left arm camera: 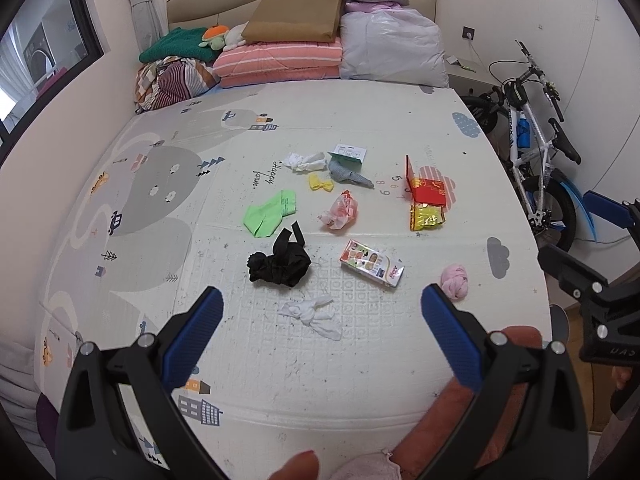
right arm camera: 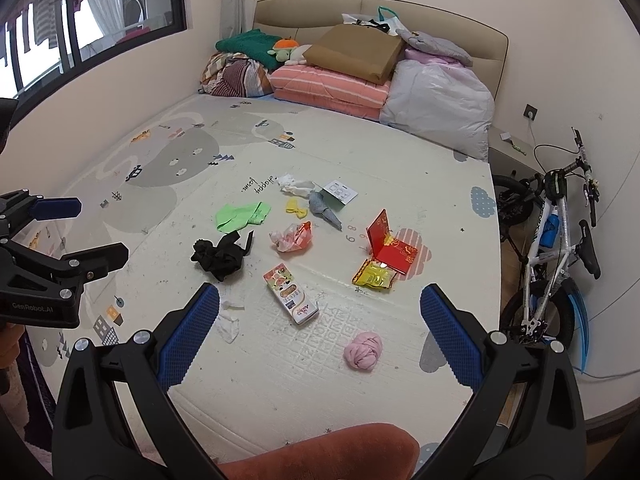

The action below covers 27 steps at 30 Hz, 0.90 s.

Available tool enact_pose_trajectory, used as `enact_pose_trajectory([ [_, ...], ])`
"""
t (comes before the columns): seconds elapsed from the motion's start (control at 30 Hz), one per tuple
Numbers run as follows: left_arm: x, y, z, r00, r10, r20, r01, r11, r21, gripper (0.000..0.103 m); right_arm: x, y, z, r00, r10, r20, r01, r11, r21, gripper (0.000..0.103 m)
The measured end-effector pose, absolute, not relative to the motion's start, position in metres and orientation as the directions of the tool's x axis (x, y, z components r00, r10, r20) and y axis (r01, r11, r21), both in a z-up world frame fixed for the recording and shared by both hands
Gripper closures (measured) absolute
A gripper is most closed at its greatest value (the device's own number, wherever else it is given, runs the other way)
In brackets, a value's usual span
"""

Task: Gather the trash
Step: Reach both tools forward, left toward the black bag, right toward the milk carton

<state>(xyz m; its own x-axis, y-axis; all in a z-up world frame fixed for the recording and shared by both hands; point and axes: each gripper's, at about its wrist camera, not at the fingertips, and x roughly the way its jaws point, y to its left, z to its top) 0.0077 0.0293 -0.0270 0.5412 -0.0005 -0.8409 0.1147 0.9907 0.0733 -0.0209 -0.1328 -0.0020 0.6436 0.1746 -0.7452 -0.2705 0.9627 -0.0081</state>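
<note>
A: Which step? 
B: The start, I judge: left gripper (left arm camera: 322, 294) and right gripper (right arm camera: 320, 294) hang wide open, holding nothing. 
A: Next? 
B: Likely closing on the white tissue (left arm camera: 312, 314) between the left jaws; milk carton (right arm camera: 291, 295) ahead of the right. 
A: Setting? 
B: Printed play mat (left arm camera: 360, 380) over a bed, bicycle (right arm camera: 560, 236) beside.

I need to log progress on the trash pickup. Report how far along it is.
Nothing looks collected yet. Both the left gripper and right gripper are open and empty, hovering over the play mat. Still lying there: the black bag, white tissue, snack box, yellow wrapper, red box, green paper and more.
</note>
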Motion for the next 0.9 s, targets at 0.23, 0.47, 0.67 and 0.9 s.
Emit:
enact_pose_trajectory([
  [0.23, 0.017, 0.051, -0.059, 0.510, 0.019, -0.860, 0.073, 0.995, 0.065, 0.004, -0.006, -0.114, -0.036, 0.607, 0.215, -0.765, -0.317, 0.948, 0.015, 0.006],
  [0.47, 0.033, 0.073, -0.104, 0.479, 0.016, -0.877, 0.044, 0.998, 0.042, 0.004, 0.017, -0.090, -0.087, 0.565, 0.218, -0.795, -0.356, 0.934, 0.003, 0.006],
  [0.67, 0.059, 0.089, -0.151, 0.435, 0.007, -0.900, 0.019, 1.000, 0.017, 0.004, 0.043, -0.078, -0.138, 0.525, 0.204, -0.827, -0.376, 0.927, -0.010, 0.006],
  [0.9, 0.089, 0.098, -0.202, 0.395, 0.040, -0.918, 0.004, 0.999, 0.046, 0.004, 0.071, -0.068, -0.185, 0.511, 0.160, -0.845, -0.401, 0.914, -0.070, 0.006],
])
